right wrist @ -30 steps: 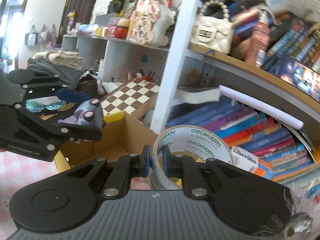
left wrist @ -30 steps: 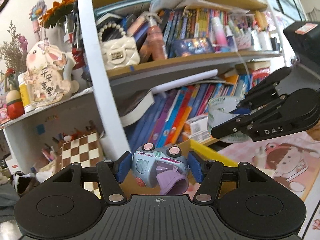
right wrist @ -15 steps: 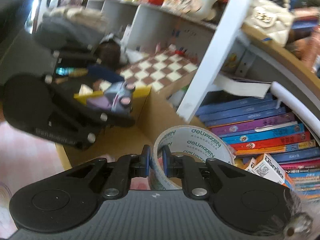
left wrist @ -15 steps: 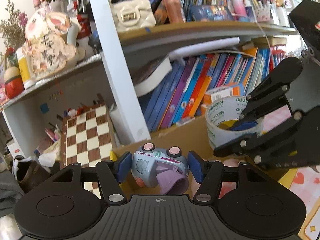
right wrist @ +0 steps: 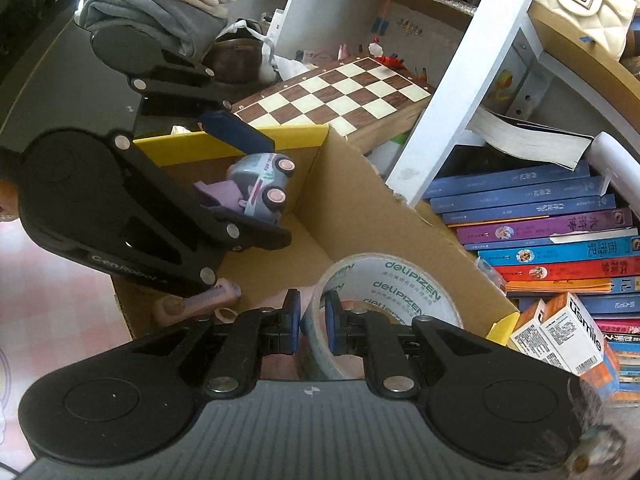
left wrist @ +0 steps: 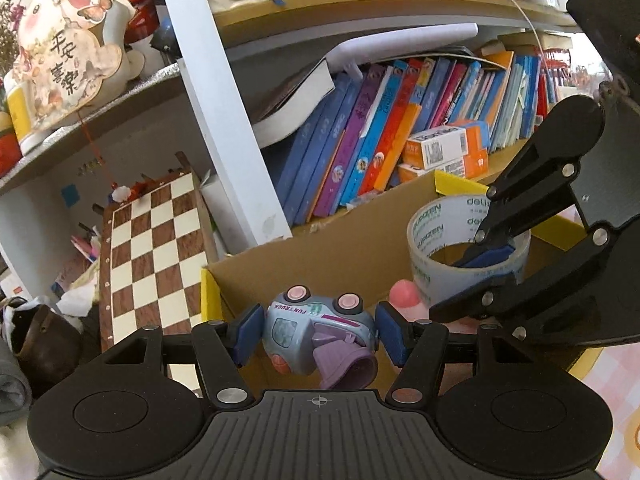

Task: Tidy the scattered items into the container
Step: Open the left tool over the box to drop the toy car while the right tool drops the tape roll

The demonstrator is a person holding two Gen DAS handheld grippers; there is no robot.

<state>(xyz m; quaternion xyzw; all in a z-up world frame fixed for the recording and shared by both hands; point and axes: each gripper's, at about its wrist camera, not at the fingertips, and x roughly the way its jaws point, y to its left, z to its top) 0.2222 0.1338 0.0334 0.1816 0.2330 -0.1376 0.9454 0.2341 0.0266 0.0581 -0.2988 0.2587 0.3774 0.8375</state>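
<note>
Left tongs (left wrist: 317, 334): blue pads pinching a toy truck (left wrist: 320, 330) by its two sides, hanging over the near left corner of the cardboard box (left wrist: 352, 236).
Toy truck: glossy grey-blue plastic, rounded body, pink wheel hubs, lilac scoop at the front; the side reads "FUN TRUCK". From the right wrist view (right wrist: 260, 186) it sits just inside the box's yellow-edged flap.
Right tongs (right wrist: 312, 322): pads pressed almost together, nipping the thin wall of a tape roll (right wrist: 384, 300), one pad inside the ring and one outside.
Tape roll: clear, shiny packing tape on a wide ring, green lettering "deliPIZEN" repeated round it; it hangs over the right half of the box, below the rim in the left wrist view (left wrist: 448, 252).
Cardboard box: plain brown corrugated walls, flaps faced in yellow, open top; it stands against the bookshelf (left wrist: 224, 92).
Box floor: a pink, smooth, tube-like piece (right wrist: 200, 300) lies near the front edge; what it is, I cannot tell.
Chessboard (left wrist: 152, 256): wooden, brown and cream squares, leaning just left of the box.
Small carton (right wrist: 560, 336): white and orange card with a barcode, lettering ending "smile", beside the box's right corner.
Books (right wrist: 540, 232): glossy spines in blue, purple, red, Chinese titles, stacked slanting.
Handbag (right wrist: 584, 0): cream quilted, gold clasp, on the upper shelf.
Plaque (left wrist: 64, 56): rabbit-shaped, four Chinese characters.
</note>
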